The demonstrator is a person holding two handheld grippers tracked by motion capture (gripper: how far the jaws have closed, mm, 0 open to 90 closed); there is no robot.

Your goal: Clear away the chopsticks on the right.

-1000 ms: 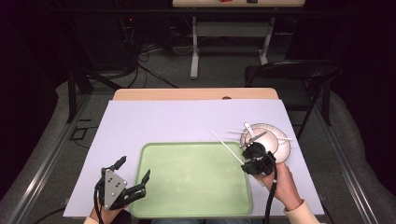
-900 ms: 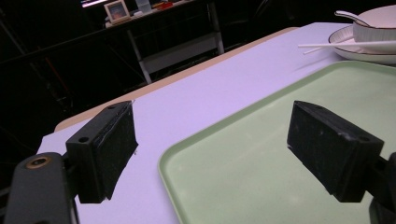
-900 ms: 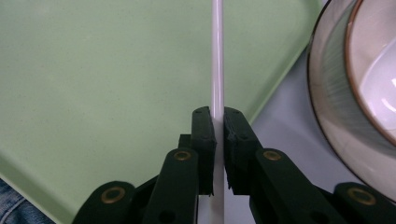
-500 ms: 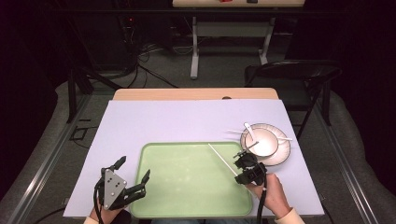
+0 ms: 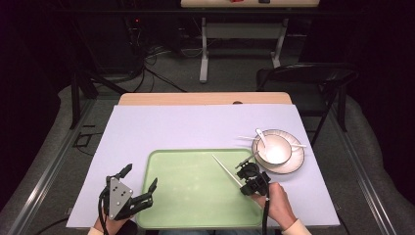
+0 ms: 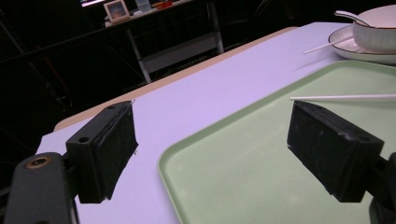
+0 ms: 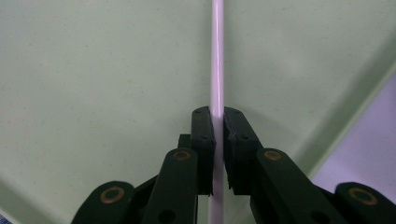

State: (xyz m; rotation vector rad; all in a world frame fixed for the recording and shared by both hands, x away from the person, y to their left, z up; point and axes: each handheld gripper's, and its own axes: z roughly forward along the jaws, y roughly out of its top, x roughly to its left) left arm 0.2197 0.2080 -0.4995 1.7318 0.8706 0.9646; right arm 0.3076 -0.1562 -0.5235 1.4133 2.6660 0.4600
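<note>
1. The thin white plastic chopstick point(image 7: 217, 70) is pinched between the black pads of the right claw point(image 5: 250, 180), clenched tight on it, with the stick running straight out ahead of the jaws in the right gripper view.
2. From above, that chopstick point(image 5: 226, 170) slants up and to the left from the claw, over the right part of the pale green rectangular tray point(image 5: 191, 188); whether its far tip touches the tray floor I cannot tell.
3. The person's right hand point(image 5: 279, 205) comes in from the near edge and holds that claw just inside the tray's right rim.
4. To the right of the tray and a little farther off stands a white round bowl point(image 5: 274, 149) on a white plate with a dark rim point(image 5: 293, 164), with a white spoon point(image 5: 261, 137) leaning in the bowl.
5. A second white stick point(image 5: 247, 138) lies at the plate's far left edge.
6. The left claw point(image 5: 139, 188) hangs released at the tray's near left corner, its jaws standing wide with nothing between them.
7. In the left gripper view one pad point(image 6: 109, 149) sits over the lilac sheet point(image 5: 195, 125) covering the bench point(image 5: 205, 98), the other over the tray.
</note>
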